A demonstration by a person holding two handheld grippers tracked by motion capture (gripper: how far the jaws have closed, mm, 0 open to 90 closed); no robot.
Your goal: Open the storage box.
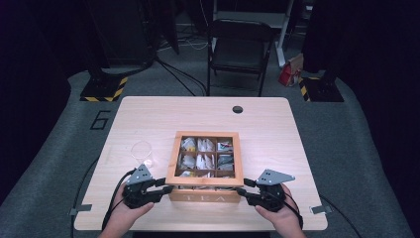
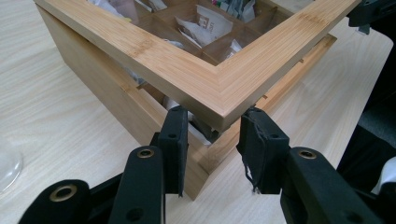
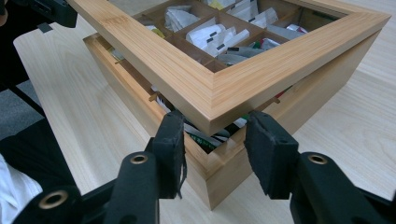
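Fingers (image 2: 175, 140) spread, both grippers straddling raised lid (image 1: 204, 179) corners of tea box (image 1: 204, 196)

"TEA" lettered on the front wall of the wooden box (image 1: 204, 197), numeral "6" marked on the grey floor (image 1: 100, 119) left of the table
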